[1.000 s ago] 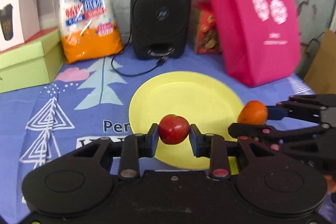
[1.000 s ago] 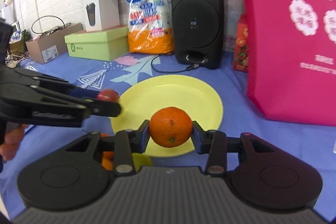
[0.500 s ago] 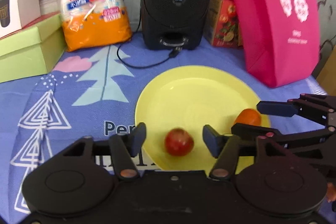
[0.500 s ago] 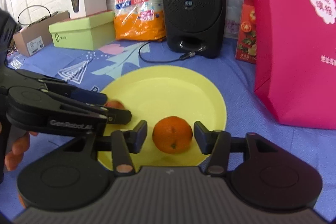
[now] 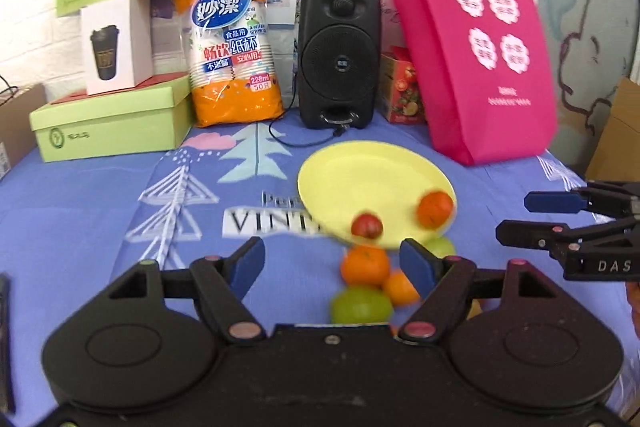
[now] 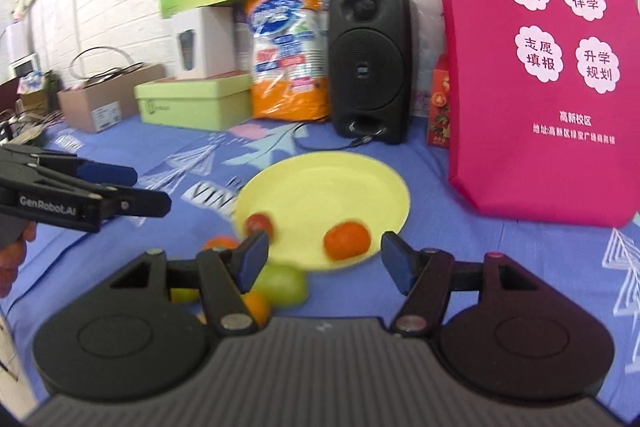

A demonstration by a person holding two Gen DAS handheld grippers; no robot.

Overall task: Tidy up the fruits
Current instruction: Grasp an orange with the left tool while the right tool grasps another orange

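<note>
Both the left gripper [image 5: 333, 259] and right gripper [image 6: 323, 254] hang with jaws spread wide, holding nothing. On the round yellow plate [image 5: 360, 171] rest 1 small red fruit [image 5: 367, 225] and 1 orange mandarin [image 5: 435, 209]. More orange and green fruits [image 5: 362, 283] cluster on the table just beside the plate's near rim.

Table under a blue printed cloth [image 5: 100, 211]: yellow plate [image 5: 360, 171] mid-table, loose oranges [image 5: 365, 265] and green fruit [image 5: 360, 303] before it; speaker [image 5: 339, 55], pink bag [image 5: 480, 67], green box [image 5: 112, 123] along the far edge.

Both wrist views low, facing speaker [image 5: 339, 57]; sharing yellow plate [image 6: 344, 179]
</note>
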